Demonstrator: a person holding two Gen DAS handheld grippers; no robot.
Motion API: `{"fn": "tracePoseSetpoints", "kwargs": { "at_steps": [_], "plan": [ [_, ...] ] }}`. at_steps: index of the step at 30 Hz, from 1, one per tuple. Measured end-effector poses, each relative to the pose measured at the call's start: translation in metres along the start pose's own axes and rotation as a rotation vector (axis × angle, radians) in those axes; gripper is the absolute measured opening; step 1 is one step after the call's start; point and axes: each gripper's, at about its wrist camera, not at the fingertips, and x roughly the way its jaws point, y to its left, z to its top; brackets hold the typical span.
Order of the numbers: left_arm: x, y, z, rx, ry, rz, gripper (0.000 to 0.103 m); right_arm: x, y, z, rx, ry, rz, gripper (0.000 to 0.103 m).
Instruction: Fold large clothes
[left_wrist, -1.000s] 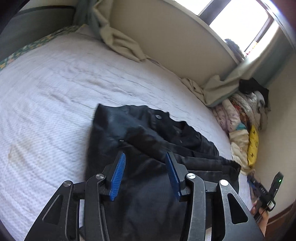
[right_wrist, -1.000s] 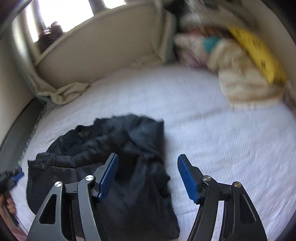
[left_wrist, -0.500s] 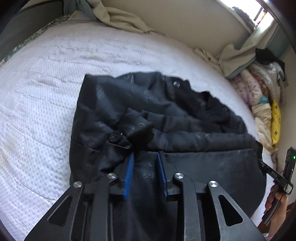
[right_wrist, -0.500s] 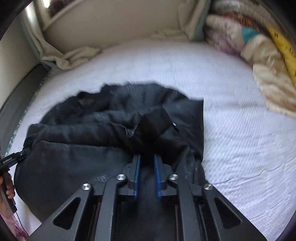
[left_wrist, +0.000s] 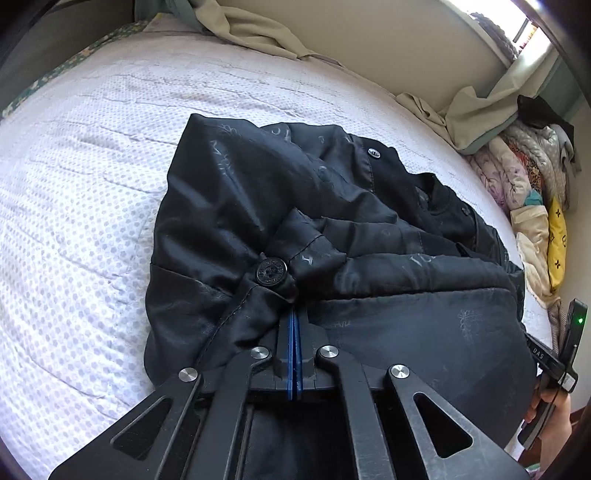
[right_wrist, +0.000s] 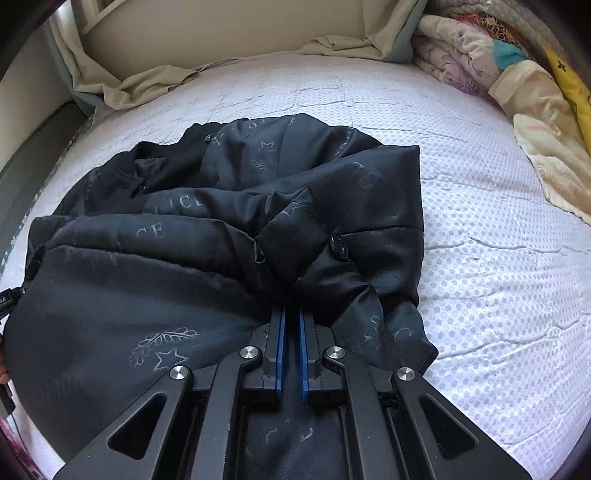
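Note:
A large black jacket (left_wrist: 332, 236) with faint printed letters and stars lies bunched on the white bed (left_wrist: 74, 206). It also shows in the right wrist view (right_wrist: 207, 236). My left gripper (left_wrist: 294, 317) is shut on the jacket's near edge, just below a round black button (left_wrist: 270, 272). My right gripper (right_wrist: 291, 314) is shut on a fold of the jacket near a cuff with a button (right_wrist: 339, 248). Both sets of blue pads are pressed into the cloth, tips hidden under it.
A beige sheet (right_wrist: 155, 81) is crumpled along the headboard. A pile of quilts and a yellow pillow (left_wrist: 556, 243) fills the bed's far side, also in the right wrist view (right_wrist: 517, 74). White bedspread (right_wrist: 498, 258) lies bare to the right.
Both grippers came down onto the jacket and went from wide open to shut on its near edge. The jacket fills more of each view now.

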Motion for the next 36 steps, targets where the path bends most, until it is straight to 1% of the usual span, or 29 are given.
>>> {"fn": "tracePoseSetpoints", "kwargs": {
  "at_steps": [3, 6, 7, 8, 9, 10, 11, 12, 13, 14, 15, 16, 18, 21, 23, 24, 26, 28, 30, 32, 34, 36],
  "plan": [
    [-0.001, -0.007, 0.000, 0.028, -0.007, 0.027, 0.004, 0.003, -0.004, 0.002, 0.029, -0.003, 0.016, 0.000],
    [-0.005, -0.008, 0.003, 0.011, -0.002, 0.026, 0.004, 0.002, -0.009, 0.005, 0.082, 0.006, 0.043, 0.000],
    [-0.009, -0.008, 0.004, 0.000, -0.001, 0.021, 0.004, 0.000, -0.013, 0.006, 0.118, 0.009, 0.063, 0.000],
    [-0.013, -0.010, 0.005, -0.004, -0.001, 0.014, 0.009, -0.003, -0.016, 0.008, 0.149, 0.010, 0.081, 0.000],
    [-0.018, -0.014, 0.007, 0.005, -0.006, 0.016, 0.021, -0.007, -0.019, 0.009, 0.184, 0.012, 0.105, 0.000],
    [-0.024, -0.021, 0.008, 0.025, -0.019, 0.014, 0.030, -0.012, -0.022, 0.010, 0.215, 0.014, 0.126, 0.003],
    [-0.030, -0.026, 0.009, 0.044, -0.036, 0.014, 0.052, -0.018, -0.024, 0.012, 0.232, 0.011, 0.144, 0.006],
    [-0.039, -0.035, 0.009, 0.071, -0.067, 0.023, 0.073, -0.025, -0.025, 0.014, 0.238, 0.004, 0.156, 0.017],
    [-0.049, -0.045, 0.008, 0.098, -0.110, 0.047, 0.082, -0.033, -0.024, 0.016, 0.240, -0.012, 0.167, 0.032],
    [-0.057, -0.054, 0.007, 0.123, -0.148, 0.070, 0.090, -0.044, -0.021, 0.018, 0.234, -0.037, 0.170, 0.039],
    [-0.066, -0.065, 0.004, 0.161, -0.184, 0.090, 0.090, -0.055, -0.015, 0.018, 0.219, -0.066, 0.159, 0.049],
    [-0.075, -0.080, 0.000, 0.221, -0.218, 0.102, 0.090, -0.066, -0.009, 0.019, 0.194, -0.095, 0.139, 0.051],
    [-0.087, -0.101, -0.010, 0.301, -0.246, 0.104, 0.093, -0.088, 0.010, 0.017, 0.111, -0.150, 0.106, 0.052],
    [-0.097, -0.128, -0.033, 0.391, -0.235, 0.084, 0.096, -0.106, 0.042, 0.006, 0.005, -0.184, 0.109, 0.053],
    [-0.096, -0.139, -0.050, 0.428, -0.198, 0.056, 0.096, -0.111, 0.062, -0.003, -0.052, -0.182, 0.112, 0.053],
    [-0.092, -0.146, -0.055, 0.440, -0.177, 0.048, 0.096, -0.111, 0.074, -0.009, -0.087, -0.180, 0.116, 0.053],
    [-0.076, -0.155, -0.064, 0.455, -0.125, 0.061, 0.096, -0.107, 0.095, -0.021, -0.159, -0.170, 0.110, 0.053],
    [-0.058, -0.155, -0.070, 0.456, -0.083, 0.094, 0.096, -0.098, 0.109, -0.032, -0.216, -0.156, 0.074, 0.054],
    [-0.040, -0.149, -0.074, 0.434, -0.046, 0.110, 0.101, -0.082, 0.116, -0.042, -0.239, -0.137, 0.033, 0.057],
    [-0.030, -0.143, -0.077, 0.425, -0.028, 0.117, 0.103, -0.069, 0.118, -0.050, -0.252, -0.125, 0.007, 0.061],
    [-0.023, -0.139, -0.080, 0.420, -0.020, 0.121, 0.103, -0.061, 0.115, -0.058, -0.254, -0.126, 0.009, 0.070],
    [-0.019, -0.136, -0.084, 0.423, -0.022, 0.134, 0.103, -0.051, 0.114, -0.066, -0.259, -0.126, 0.004, 0.072]
  ]
}}
